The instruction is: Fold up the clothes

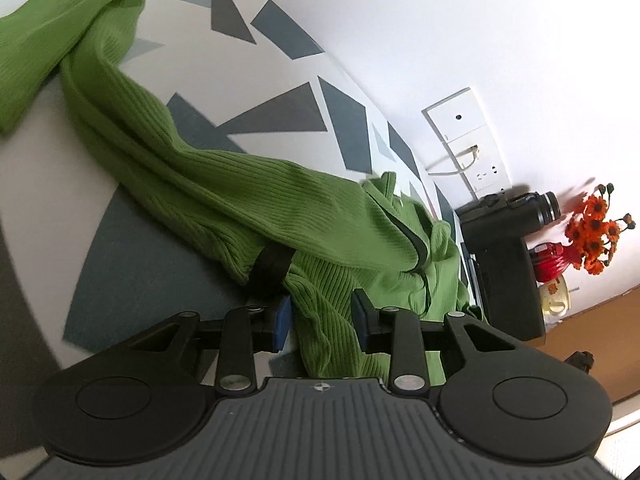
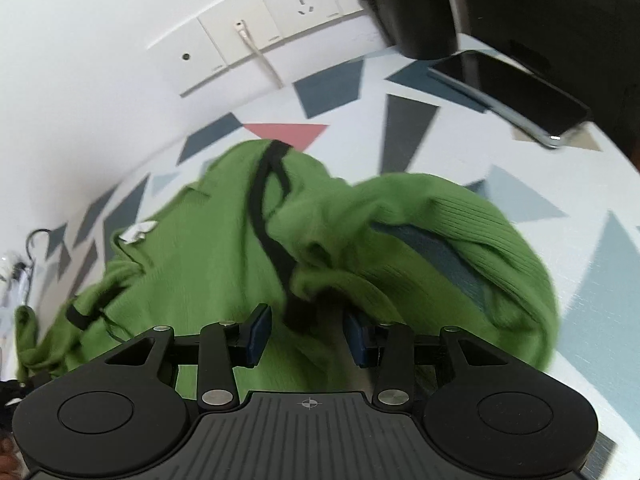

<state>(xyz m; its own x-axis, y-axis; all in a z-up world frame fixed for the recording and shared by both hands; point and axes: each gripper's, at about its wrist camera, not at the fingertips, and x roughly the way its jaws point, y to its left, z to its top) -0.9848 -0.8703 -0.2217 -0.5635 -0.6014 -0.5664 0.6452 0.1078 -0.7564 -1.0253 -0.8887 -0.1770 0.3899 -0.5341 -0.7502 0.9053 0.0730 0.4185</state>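
A green ribbed garment (image 1: 240, 184) lies crumpled across the patterned tablecloth (image 1: 132, 280), one long part stretching away to the upper left. My left gripper (image 1: 322, 320) is open; a fold of the green fabric runs between its blue pads (image 1: 282, 320) without being pinched, and a black strap (image 1: 269, 270) sits just beyond the left pad. In the right wrist view the same garment (image 2: 208, 264) bunches up under my right gripper (image 2: 306, 334), which stands open over it. A black strap (image 2: 266, 208) ends between its blue pads (image 2: 258, 332). A small white label (image 2: 138, 232) shows on the garment.
The white wall with a socket strip (image 1: 468, 140) (image 2: 280, 12) and a plugged white cable borders the table. A black device (image 1: 504, 240) and a red vase of orange flowers (image 1: 592, 228) stand at the right. A dark phone (image 2: 516, 96) lies beyond the garment.
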